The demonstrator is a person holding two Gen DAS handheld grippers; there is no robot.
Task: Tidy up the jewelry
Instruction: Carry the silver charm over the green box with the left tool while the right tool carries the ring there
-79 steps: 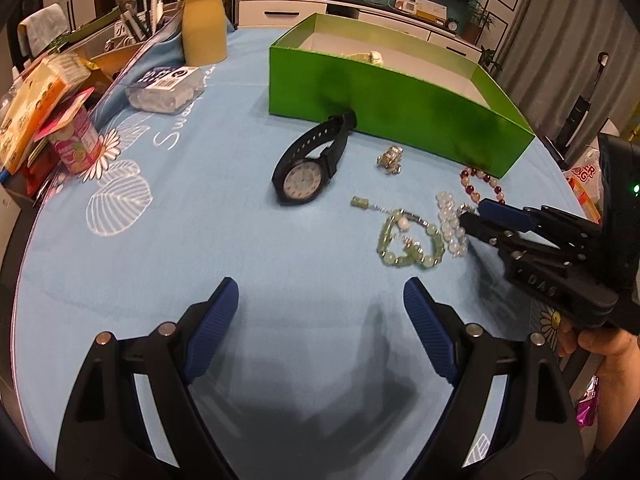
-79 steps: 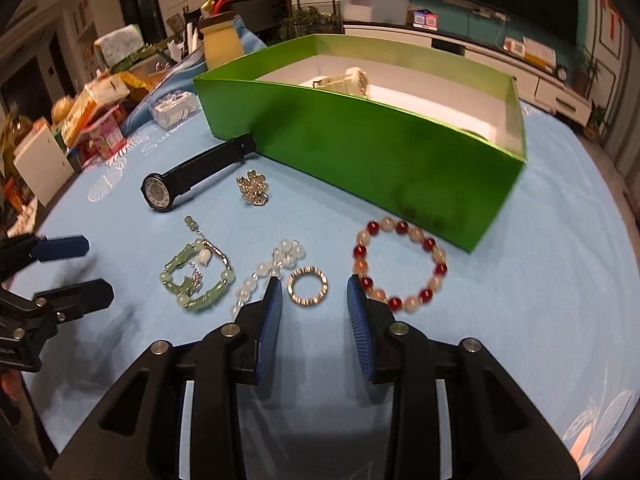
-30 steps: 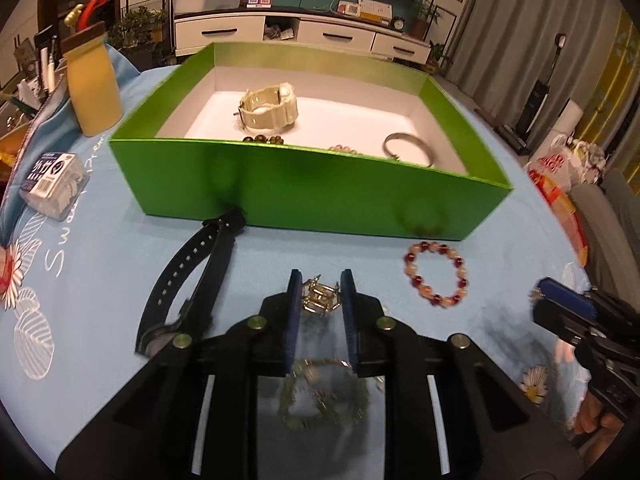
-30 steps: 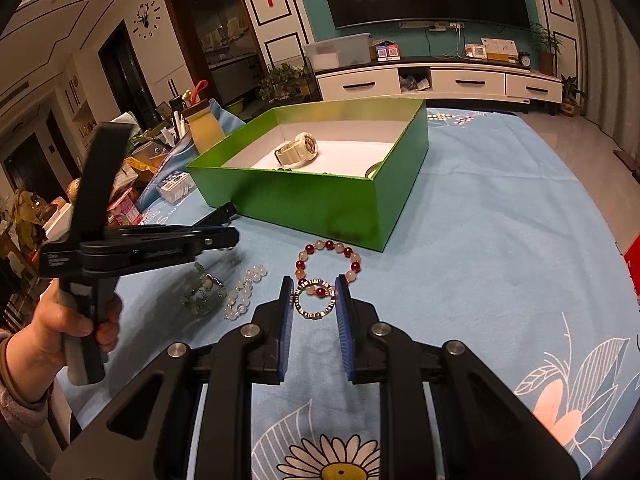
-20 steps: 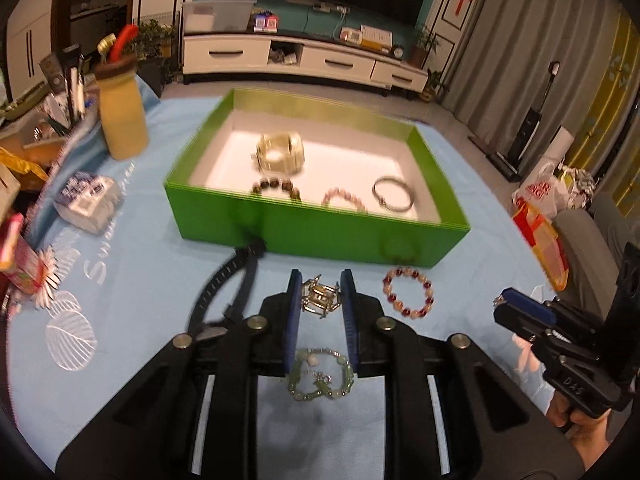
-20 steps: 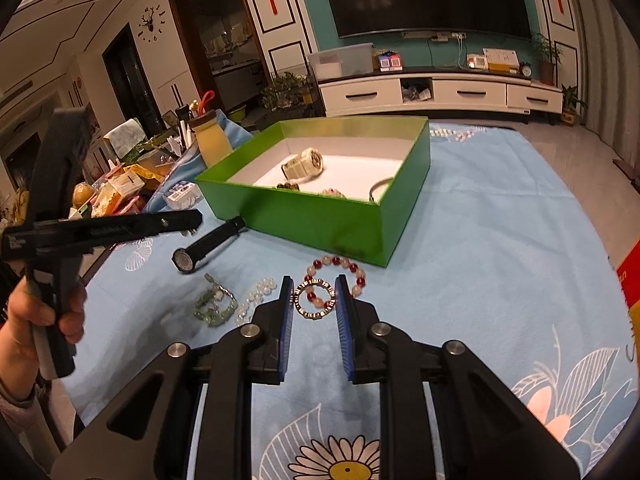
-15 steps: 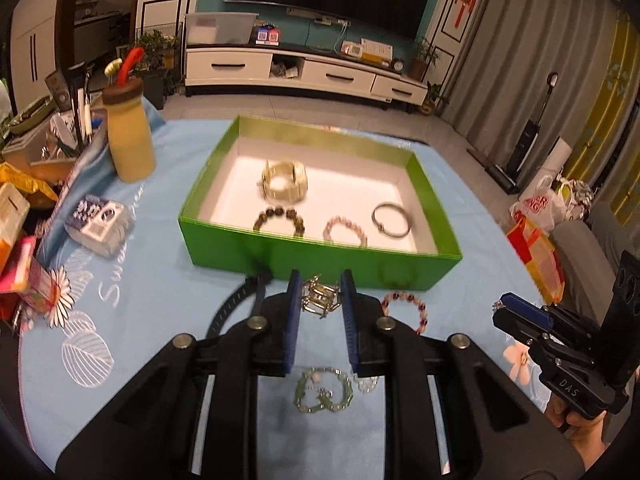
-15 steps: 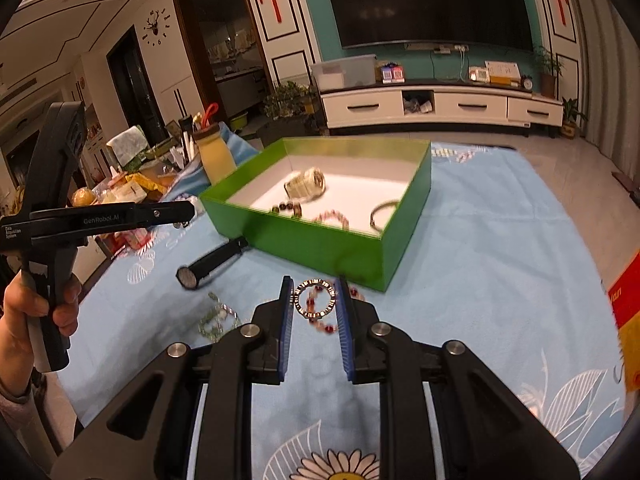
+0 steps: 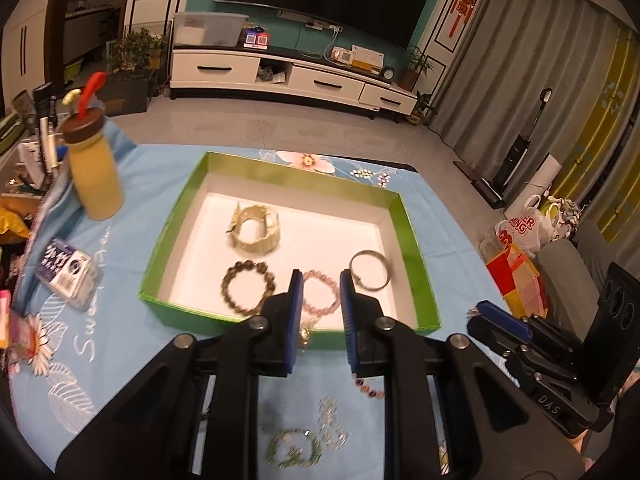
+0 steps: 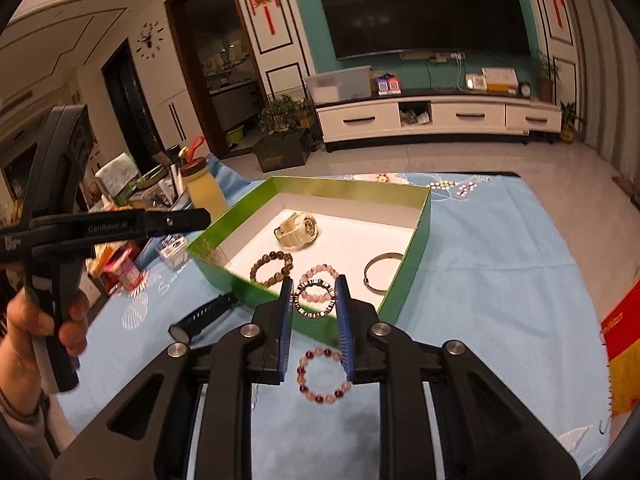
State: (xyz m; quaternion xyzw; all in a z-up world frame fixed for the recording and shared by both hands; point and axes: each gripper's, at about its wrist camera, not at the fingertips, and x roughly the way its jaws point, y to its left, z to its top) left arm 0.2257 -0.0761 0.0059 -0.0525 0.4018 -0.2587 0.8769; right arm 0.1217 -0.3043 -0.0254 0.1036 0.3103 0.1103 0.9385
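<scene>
Pinching a small studded ring (image 10: 314,298) edge-on between its blue pads, the right gripper (image 10: 314,312) hangs above the near wall of the green box (image 10: 420,248); the ring's open face is turned toward the camera. The left gripper (image 9: 320,312) has its jaws drawn close together, but only a blurred gold fragment (image 9: 305,333) shows beside the left pad, so what it pinches is hard to make out.

Inside the green box, on its white floor, lie a cream watch (image 9: 256,229) toward the far side, a dark bead bracelet (image 9: 247,287) and a pink bead bracelet (image 9: 320,292) near the front wall, partly covered by the left gripper's pads, and a metal bangle (image 9: 370,276) toward the right wall.

On the blue worktop (image 10: 500,280) in front of the box, a red-and-pale bead bracelet (image 10: 322,376) lies flat; in the left wrist view only its edge shows. A black watch (image 10: 202,316) lies left of it, long axis slanting toward the box corner, its strap end hidden by the box wall. A green bead bracelet (image 9: 294,446) and clear beads (image 9: 332,426) are blurred and half hidden by the gripper frame.

A hand (image 10: 36,336) grips the left gripper's handle at the left edge of the right wrist view. A yellow bottle (image 9: 94,172) stands left of the box.
</scene>
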